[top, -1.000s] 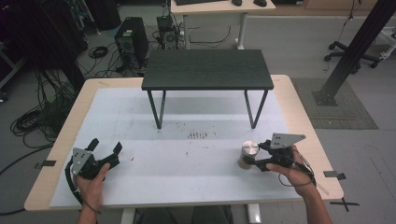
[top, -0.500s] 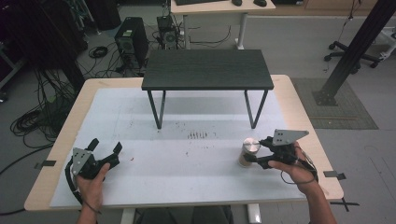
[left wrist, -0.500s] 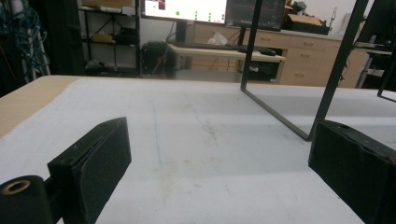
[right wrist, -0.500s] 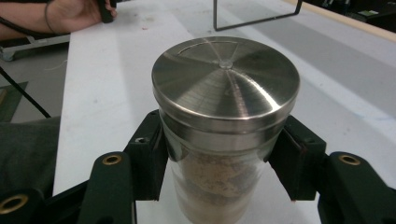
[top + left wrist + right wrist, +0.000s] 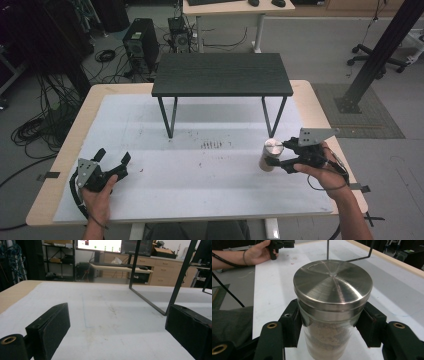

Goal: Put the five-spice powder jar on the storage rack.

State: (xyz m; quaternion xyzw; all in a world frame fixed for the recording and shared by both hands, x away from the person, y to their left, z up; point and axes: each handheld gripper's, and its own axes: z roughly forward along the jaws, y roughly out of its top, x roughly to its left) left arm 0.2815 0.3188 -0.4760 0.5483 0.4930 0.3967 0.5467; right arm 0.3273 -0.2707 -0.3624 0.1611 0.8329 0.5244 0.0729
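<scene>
Right hand-held gripper (image 5: pixel 329 340) clenched on a glass jar (image 5: pixel 329 322) with a steel lid (image 5: pixel 333 282) — pads press the glass just under the lid; brownish powder inside. Jar upright, at the right of the counter (image 5: pixel 200 185), near the small black table (image 5: pixel 222 75). Left hand-held gripper (image 5: pixel 112 161) released — jaws wide apart, nothing between, hand resting low at the left. No readable labels.

No text, label, brand, number or sign can be read anywhere. The monitor (image 5: pixel 99 245) far beyond the left gripper's jaws shows coloured dots and bright patches, but its contents are too small and blurred to make out.
</scene>
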